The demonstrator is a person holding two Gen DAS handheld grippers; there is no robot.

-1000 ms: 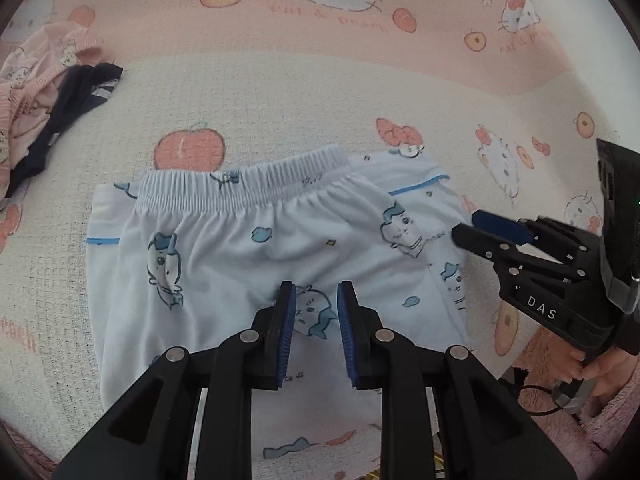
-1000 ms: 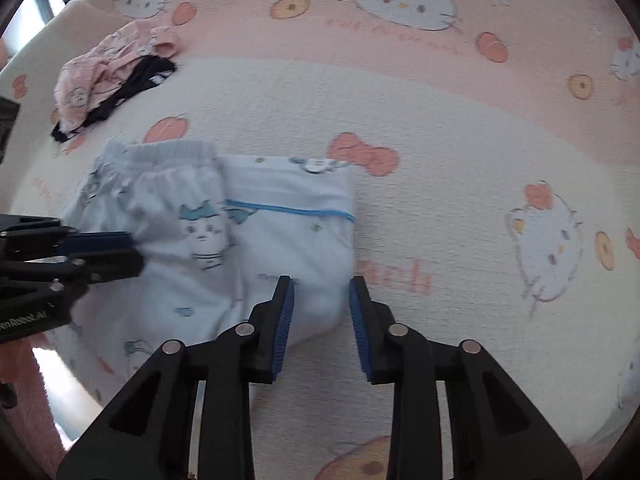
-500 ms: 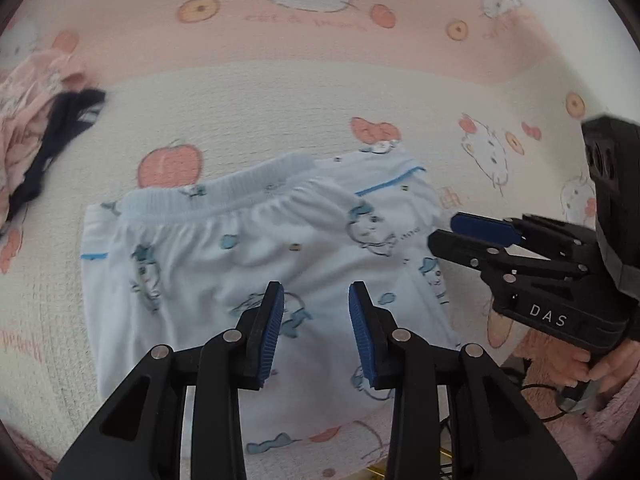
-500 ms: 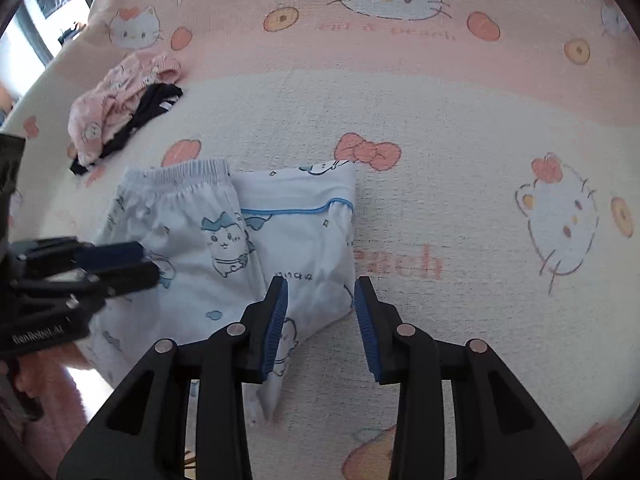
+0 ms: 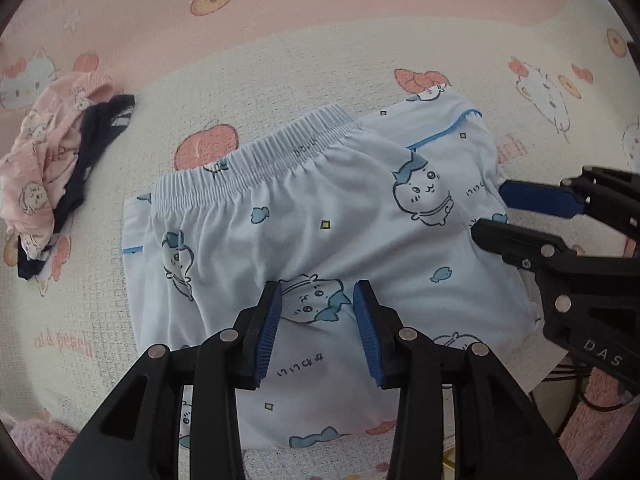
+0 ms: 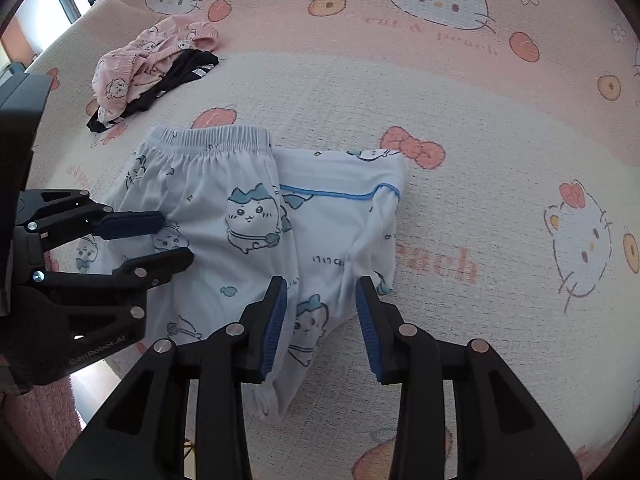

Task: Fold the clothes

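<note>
While the left gripper [image 5: 316,312] hangs over the pale blue pajama pants [image 5: 320,216], its jaws are opening, nothing pinched between them. Pants lie folded on the bed cover [image 5: 280,80], atop a matching shirt [image 6: 340,200]. Right gripper [image 6: 322,300]: jaws moderately apart above the shirt's near edge, seemingly clear of it. Only the right view shows the shirt's outer edge. Pink and dark clothes [image 6: 152,64] heaped well apart.

Clothes pile [image 6: 148,68] far-left; blanket [image 6: 460,112] elsewhere bare.
</note>
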